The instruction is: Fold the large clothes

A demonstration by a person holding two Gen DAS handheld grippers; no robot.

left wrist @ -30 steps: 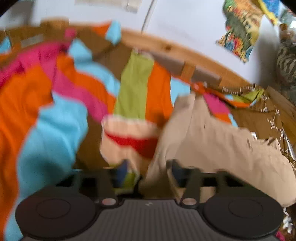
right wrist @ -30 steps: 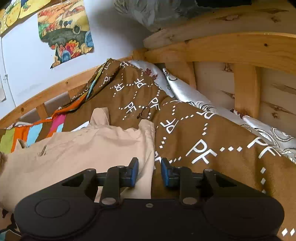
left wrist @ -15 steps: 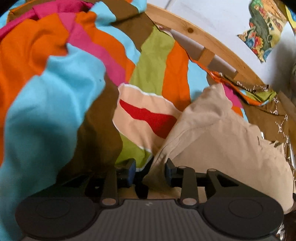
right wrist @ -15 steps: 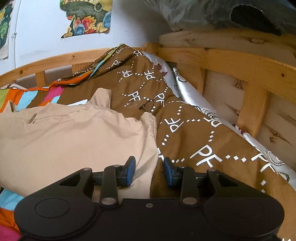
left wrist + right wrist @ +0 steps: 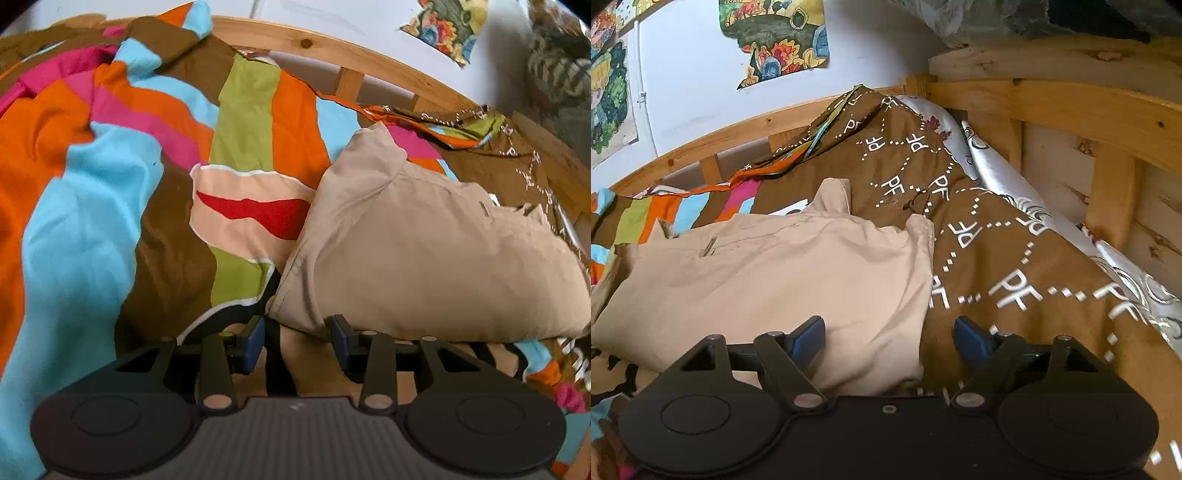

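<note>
Right wrist: rumpled beige garment (image 5: 783, 280).

From your left wrist view, the near edge of the beige garment (image 5: 424, 251) drops behind the left gripper (image 5: 297, 338) at 6 o'clock, so you can't tell what lies under it. At 2 o'clock the poster (image 5: 448, 27) is cut off. In the right view, the garment's left end runs off at 9 o'clock.

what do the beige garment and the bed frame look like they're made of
Beige garment: probably a matte woven cotton-type cloth, with soft creases and stitched seams. Bed frame: pale unpainted wood, likely pine, showing knots and grain.
</note>
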